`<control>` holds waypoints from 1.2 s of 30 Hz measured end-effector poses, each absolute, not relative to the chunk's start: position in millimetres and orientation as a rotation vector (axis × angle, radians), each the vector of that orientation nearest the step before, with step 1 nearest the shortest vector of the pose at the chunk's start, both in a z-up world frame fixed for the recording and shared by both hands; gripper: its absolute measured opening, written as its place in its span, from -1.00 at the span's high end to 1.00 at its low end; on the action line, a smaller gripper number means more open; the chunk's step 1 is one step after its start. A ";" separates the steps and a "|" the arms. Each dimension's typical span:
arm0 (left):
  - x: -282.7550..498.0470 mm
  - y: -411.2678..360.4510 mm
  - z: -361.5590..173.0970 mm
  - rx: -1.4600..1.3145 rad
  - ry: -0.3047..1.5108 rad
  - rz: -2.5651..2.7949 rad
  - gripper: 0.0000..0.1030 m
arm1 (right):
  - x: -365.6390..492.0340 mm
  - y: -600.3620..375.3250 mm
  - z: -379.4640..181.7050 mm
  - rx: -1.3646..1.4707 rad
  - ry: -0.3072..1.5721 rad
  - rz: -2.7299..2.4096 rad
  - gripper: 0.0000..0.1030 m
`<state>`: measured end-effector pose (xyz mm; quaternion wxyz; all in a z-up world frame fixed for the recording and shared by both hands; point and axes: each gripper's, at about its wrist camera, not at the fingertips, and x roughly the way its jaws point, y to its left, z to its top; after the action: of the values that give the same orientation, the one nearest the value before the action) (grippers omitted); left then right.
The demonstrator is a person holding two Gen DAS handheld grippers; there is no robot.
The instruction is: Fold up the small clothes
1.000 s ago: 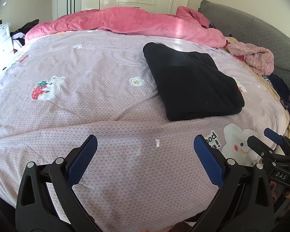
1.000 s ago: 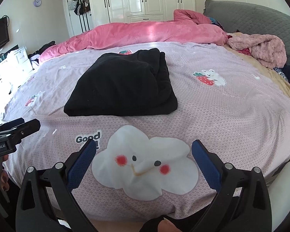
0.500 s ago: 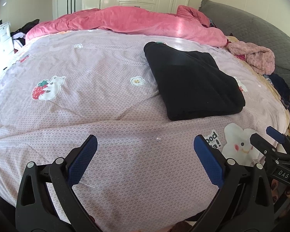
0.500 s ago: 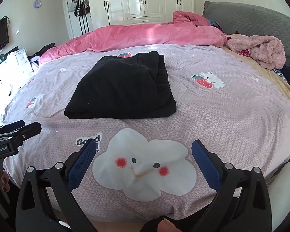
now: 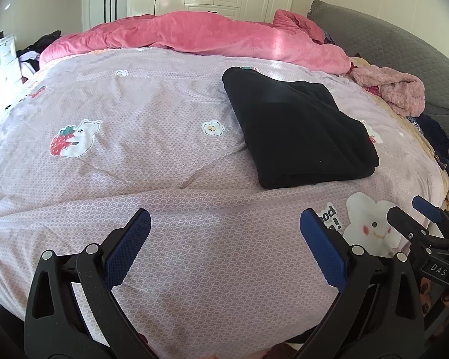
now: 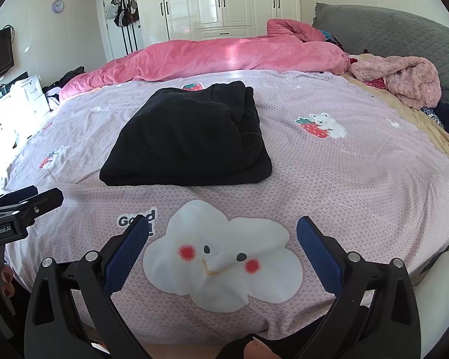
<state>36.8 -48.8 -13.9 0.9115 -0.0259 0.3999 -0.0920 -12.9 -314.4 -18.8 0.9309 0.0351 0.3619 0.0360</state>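
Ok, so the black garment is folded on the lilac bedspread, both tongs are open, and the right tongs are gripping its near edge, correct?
Not quite. The right tongs grip nothing: in the right wrist view they are open above the white cloud print, short of the black garment. The rest holds: the garment lies folded on the lilac bedspread, and the left tongs are open too.

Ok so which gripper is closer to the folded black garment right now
Right. The right gripper faces the black garment almost straight ahead, past the cloud print. The left gripper sits off to its left, the garment lying ahead-right.
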 end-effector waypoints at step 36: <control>35.6 -46.2 -10.6 -0.058 0.828 -0.175 -0.82 | -13.9 -316.5 -16.1 0.066 0.739 0.066 -0.91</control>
<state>35.6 -46.2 -10.6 0.9113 -0.0283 0.4019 -0.0847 -13.9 -316.5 -16.1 0.9314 0.0322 0.3610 0.0320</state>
